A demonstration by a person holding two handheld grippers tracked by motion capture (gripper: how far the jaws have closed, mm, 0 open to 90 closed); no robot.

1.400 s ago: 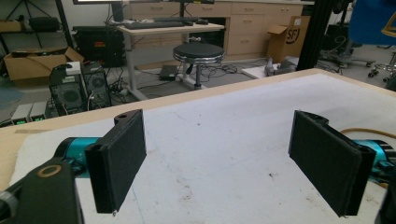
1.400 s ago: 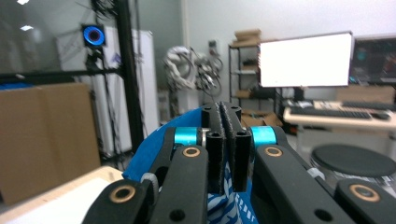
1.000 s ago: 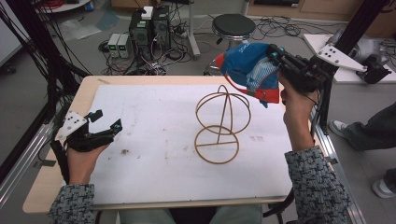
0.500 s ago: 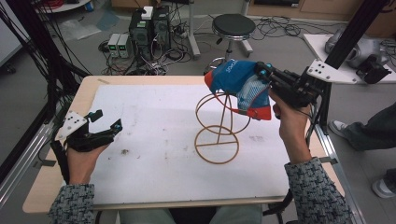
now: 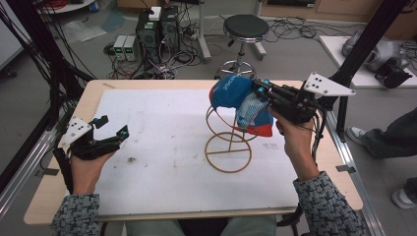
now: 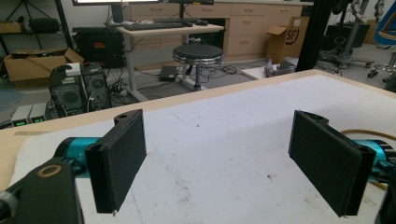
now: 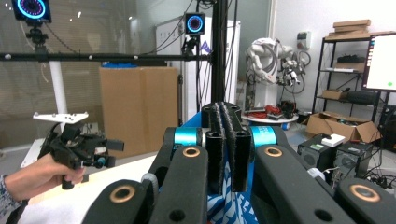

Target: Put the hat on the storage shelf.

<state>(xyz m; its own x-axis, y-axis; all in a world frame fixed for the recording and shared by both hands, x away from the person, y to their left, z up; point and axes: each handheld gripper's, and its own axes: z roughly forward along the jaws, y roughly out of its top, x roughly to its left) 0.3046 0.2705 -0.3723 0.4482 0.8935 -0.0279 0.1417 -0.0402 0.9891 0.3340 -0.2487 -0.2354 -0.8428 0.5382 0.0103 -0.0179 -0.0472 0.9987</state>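
A blue cap [image 5: 235, 94] with a red brim hangs from my right gripper [image 5: 257, 90], whose jaws are shut on its fabric. The cap covers the top hoops of a wooden wire hat stand [image 5: 227, 171] on the white mat; I cannot tell whether it rests on them. In the right gripper view the pads [image 7: 225, 116] press together with blue cloth [image 7: 229, 205] below. My left gripper [image 5: 112, 126] lies at the table's left, open, with nothing between its pads [image 6: 122, 156]. The stand's ring [image 6: 369, 133] shows at the right edge of the left gripper view.
A white mat [image 5: 162, 128] covers most of the wooden table [image 5: 93, 93]. Beyond the far edge are a black stool [image 5: 246, 27] and computer boxes [image 5: 157, 24] with cables. A black frame post [image 5: 364, 44] rises at the right, and a person's leg [image 5: 393, 132] is beside the table.
My right gripper has carried the cap left and down, from beside the stand's upper right onto its top hoops. The left gripper has stayed where it was.
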